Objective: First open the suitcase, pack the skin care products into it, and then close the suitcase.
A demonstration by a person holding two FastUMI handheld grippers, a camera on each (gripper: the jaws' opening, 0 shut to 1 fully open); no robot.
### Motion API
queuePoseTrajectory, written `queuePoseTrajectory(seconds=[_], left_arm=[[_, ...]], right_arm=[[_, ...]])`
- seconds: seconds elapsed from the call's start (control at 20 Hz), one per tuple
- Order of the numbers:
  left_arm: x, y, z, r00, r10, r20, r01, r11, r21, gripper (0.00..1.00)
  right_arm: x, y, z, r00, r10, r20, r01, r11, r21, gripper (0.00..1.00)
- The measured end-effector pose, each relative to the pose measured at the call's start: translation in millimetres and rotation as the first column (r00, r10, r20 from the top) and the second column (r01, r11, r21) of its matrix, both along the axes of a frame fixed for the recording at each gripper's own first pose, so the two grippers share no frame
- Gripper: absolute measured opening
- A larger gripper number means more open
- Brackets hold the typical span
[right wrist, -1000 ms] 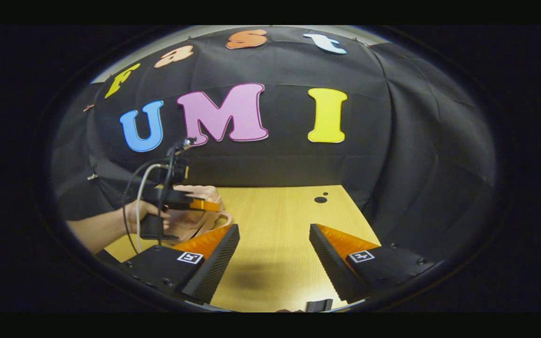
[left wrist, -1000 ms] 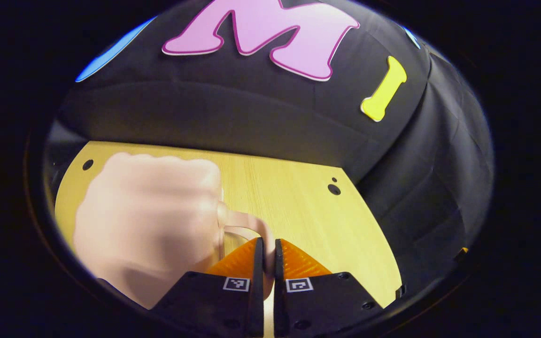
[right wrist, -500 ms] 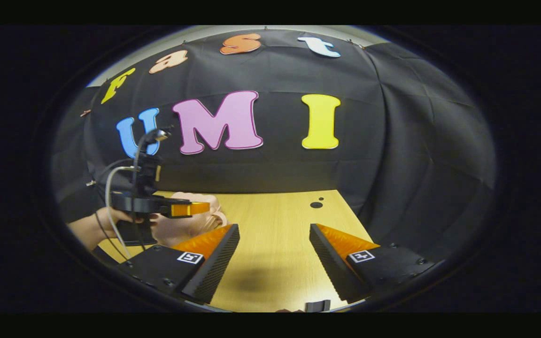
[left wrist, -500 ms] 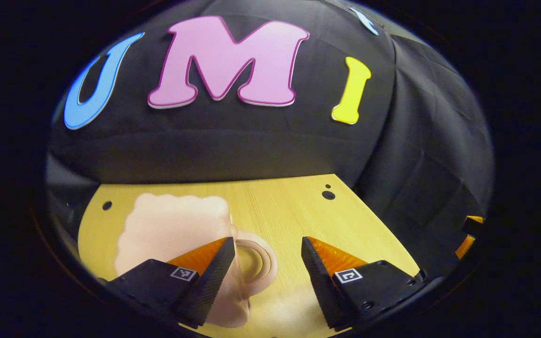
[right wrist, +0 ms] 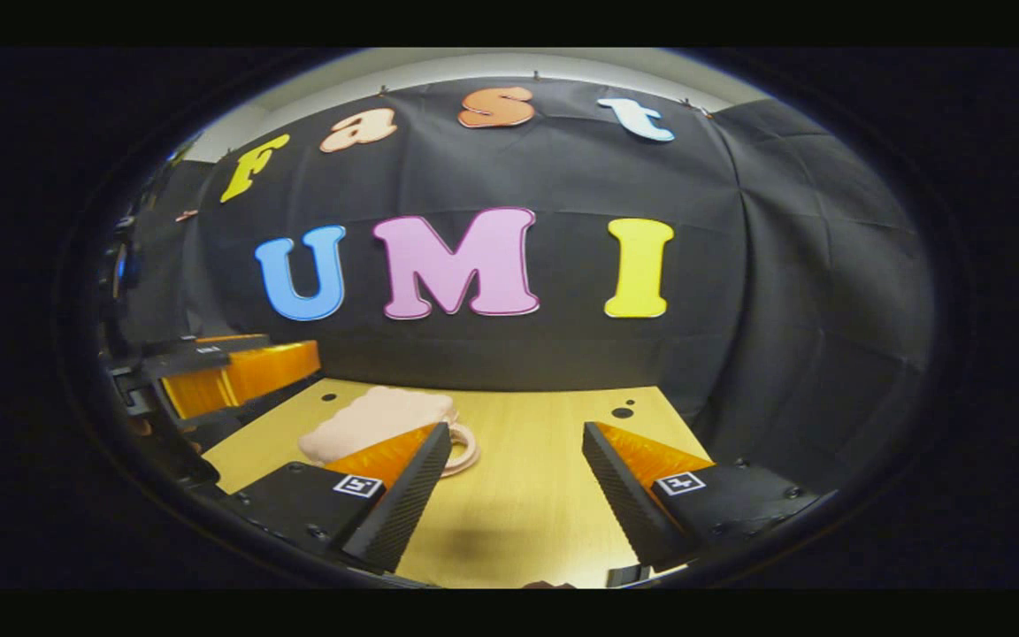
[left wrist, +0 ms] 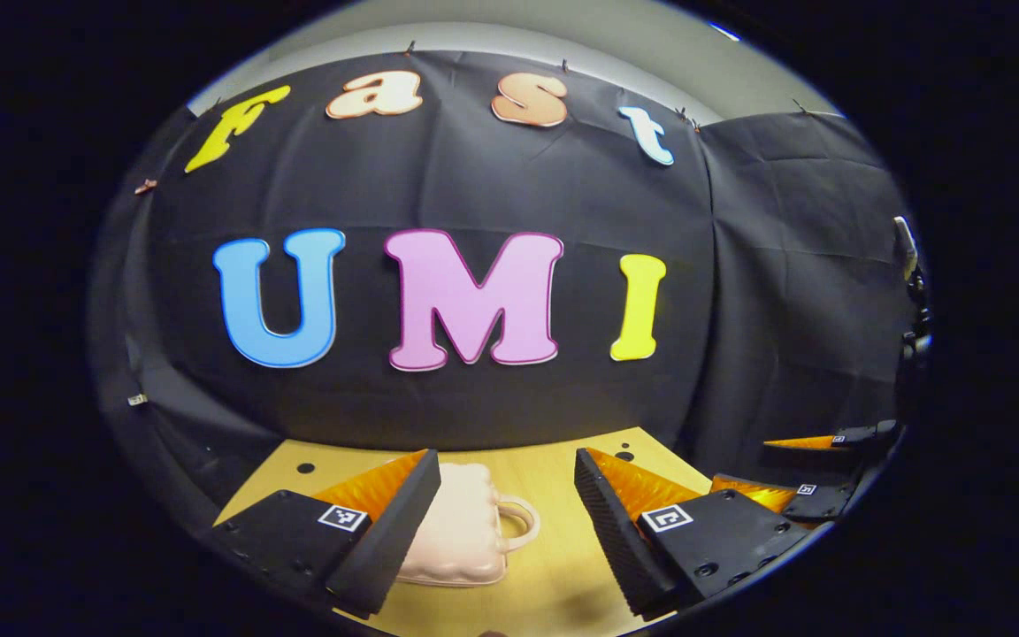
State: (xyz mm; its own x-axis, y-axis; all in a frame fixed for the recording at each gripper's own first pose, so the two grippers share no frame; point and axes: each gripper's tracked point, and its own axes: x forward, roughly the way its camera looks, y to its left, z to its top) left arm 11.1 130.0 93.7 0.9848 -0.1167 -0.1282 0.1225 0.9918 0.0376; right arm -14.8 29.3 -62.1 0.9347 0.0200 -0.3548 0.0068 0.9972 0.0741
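Left gripper view shows one small pale pink suitcase (left wrist: 461,535) lying flat on the wooden worktop (left wrist: 554,579), lid down and closed, its single loop handle (left wrist: 520,522) pointing toward the worktop's right edge. The case sits toward the far edge, with one dark round hole in the wood near the far left corner and two near the far right corner. The left gripper (left wrist: 502,522) hangs above the worktop with its two fingers spread wide apart, gripping nothing; the case appears in the gap between them, partly behind the left finger, and whether that finger touches it cannot be told. At the right rim of this view the right gripper (left wrist: 797,473) appears farther off. In the right gripper view, the right gripper (right wrist: 517,473) is likewise released, its two fingers wide apart and empty over bare wood, with the same suitcase (right wrist: 377,423) beyond its left finger. The left gripper (right wrist: 222,372) appears at the left rim there, beyond the worktop's left edge.
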Motion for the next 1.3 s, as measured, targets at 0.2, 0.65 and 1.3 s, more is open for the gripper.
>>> queuePoseTrajectory(seconds=[0.2,0.65,1.3], left_arm=[[-51,28,31,0.992,0.052,0.112,-0.047,0.998,-0.050,0.96],[-65,40,43,0.983,0.040,0.181,-0.032,0.998,-0.048,0.96],[-73,78,29,0.983,0.106,0.149,-0.091,0.990,-0.108,0.96]], right_arm=[[-14,26,26,0.998,-0.019,0.066,0.016,0.999,0.046,0.95],[-25,58,55,0.976,-0.021,0.216,0.016,1.000,0.027,0.95],[-31,59,71,0.964,-0.035,0.264,0.037,0.999,-0.001,1.00]])
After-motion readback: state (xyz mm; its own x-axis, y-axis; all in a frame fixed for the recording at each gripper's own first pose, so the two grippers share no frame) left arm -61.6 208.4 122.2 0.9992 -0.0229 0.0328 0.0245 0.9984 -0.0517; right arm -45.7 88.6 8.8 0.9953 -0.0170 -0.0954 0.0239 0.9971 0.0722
